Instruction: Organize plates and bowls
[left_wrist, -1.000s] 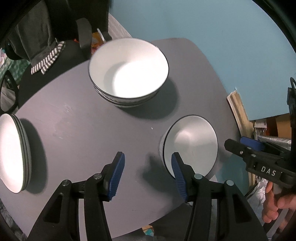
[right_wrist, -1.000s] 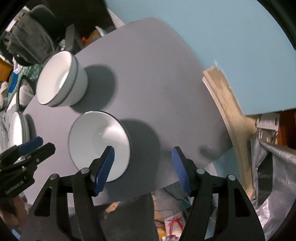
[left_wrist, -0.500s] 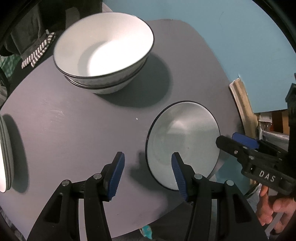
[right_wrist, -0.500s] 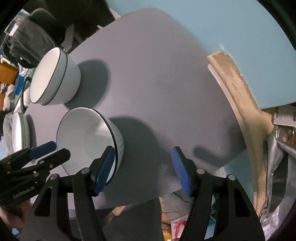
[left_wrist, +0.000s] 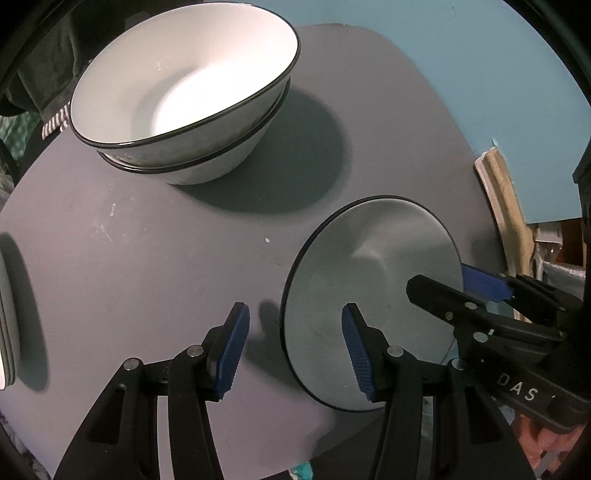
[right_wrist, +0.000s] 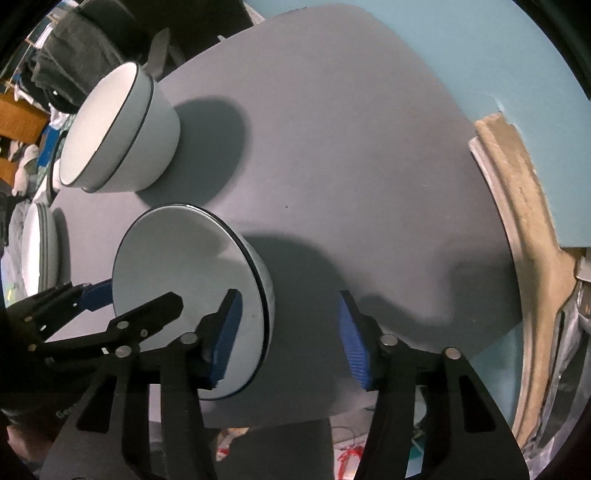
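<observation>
We read the single bowl (left_wrist: 373, 295) as the piece to be moved: it sits near the front edge of the grey table (left_wrist: 147, 240), well apart from the stacked bowls (left_wrist: 184, 92) at the back and the plate stack (right_wrist: 38, 251) at the far left. The relation that governs the coming move is how each tool straddles the bowl's rim. The left gripper (left_wrist: 295, 347) stands unclenched across the bowl's left rim, one finger over the inside, the other over bare table. The right gripper (right_wrist: 288, 339) straddles the opposite rim in mirror fashion; its jaws are closing, the bowl wall lies between them, and we see no pad pressing on it yet. The bowl thus lies between the two tools, each about equally near, both pointing steeply down. We judge that a two-sided pinch on opposite rims is being prepared, and that the lift should carry the bowl back toward the stacked bowls.
</observation>
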